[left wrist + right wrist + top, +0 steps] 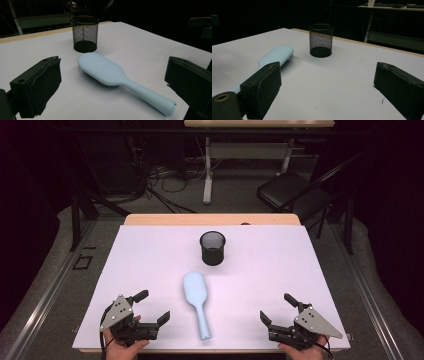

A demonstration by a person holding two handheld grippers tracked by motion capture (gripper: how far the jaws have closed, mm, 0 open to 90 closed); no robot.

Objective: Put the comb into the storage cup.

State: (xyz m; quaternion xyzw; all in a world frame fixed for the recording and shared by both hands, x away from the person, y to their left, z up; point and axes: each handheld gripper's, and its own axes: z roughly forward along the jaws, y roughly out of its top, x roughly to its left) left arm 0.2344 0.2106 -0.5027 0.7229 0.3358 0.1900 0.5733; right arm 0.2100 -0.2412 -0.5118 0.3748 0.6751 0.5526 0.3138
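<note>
A pale blue hairbrush (196, 303) lies bristles down in the middle of the white table top (150, 255), its handle toward the front edge. Behind it stands a black mesh cup (212, 248), upright and empty. My left gripper (154, 306) rests at the front left, open, with nothing between its jaws. In the left gripper view the hairbrush (112, 75) lies ahead between the jaws, with the cup (85, 33) behind it. My right gripper (278, 309) sits at the front right, open and empty. In the right gripper view the hairbrush (277, 57) is at the left and the cup (321, 40) ahead.
A wooden strip (210, 219) borders the table's far edge. Beyond it on the floor are a dark folding chair (295, 192), a desk leg (207, 170) and loose cables (165, 182).
</note>
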